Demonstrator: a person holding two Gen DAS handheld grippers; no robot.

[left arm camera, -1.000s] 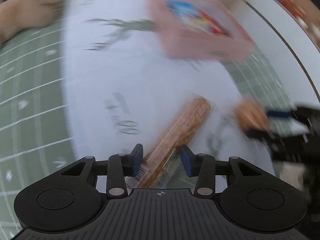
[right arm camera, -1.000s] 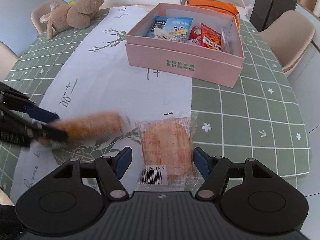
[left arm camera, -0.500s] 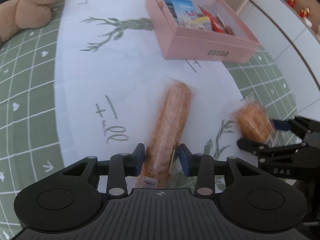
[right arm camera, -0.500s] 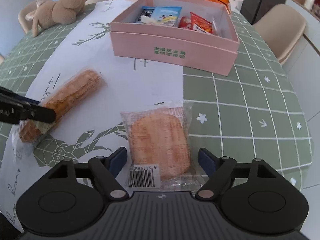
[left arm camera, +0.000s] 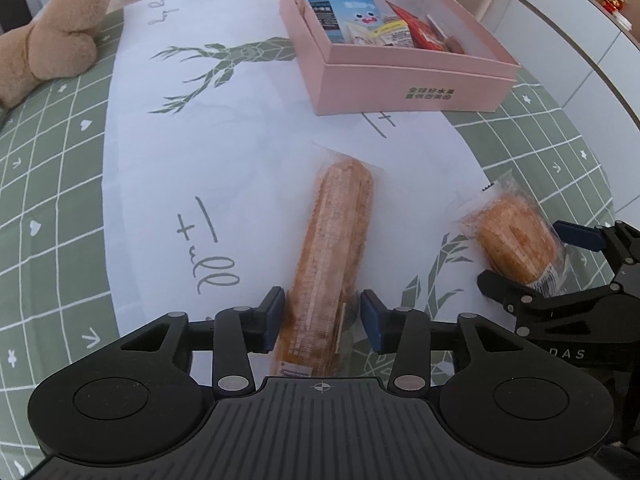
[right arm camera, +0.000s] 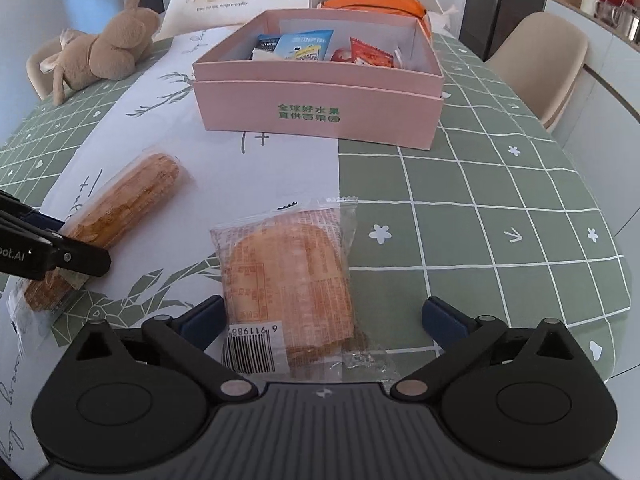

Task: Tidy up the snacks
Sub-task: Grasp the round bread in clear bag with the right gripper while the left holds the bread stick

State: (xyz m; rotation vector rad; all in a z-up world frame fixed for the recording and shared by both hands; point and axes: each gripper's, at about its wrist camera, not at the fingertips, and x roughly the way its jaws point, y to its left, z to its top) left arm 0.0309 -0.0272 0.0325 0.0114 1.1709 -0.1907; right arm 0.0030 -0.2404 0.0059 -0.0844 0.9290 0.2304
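A long wrapped biscuit roll (left arm camera: 334, 256) lies on the white table runner. My left gripper (left arm camera: 322, 318) is open around its near end; the left pad touches the wrapper, the right pad stands off. The roll also shows in the right wrist view (right arm camera: 120, 208). A round wrapped cake (right arm camera: 288, 280) lies on the table between the wide-open fingers of my right gripper (right arm camera: 322, 318), untouched on the right side. The cake also shows in the left wrist view (left arm camera: 516, 240). A pink open box (right arm camera: 320, 116) with several snack packets stands farther back; it also shows in the left wrist view (left arm camera: 404, 84).
A brown plush rabbit (right arm camera: 100, 52) lies at the back left. An orange bag (right arm camera: 376, 4) sits behind the box. Beige chairs (right arm camera: 540, 64) stand by the table's right edge. The green checked tablecloth (right arm camera: 480, 200) covers the table.
The left gripper has swung the roll from a slant to lengthwise pointing at the box, and its jaws have opened a little. The right gripper's jaws have spread wider around the cake.
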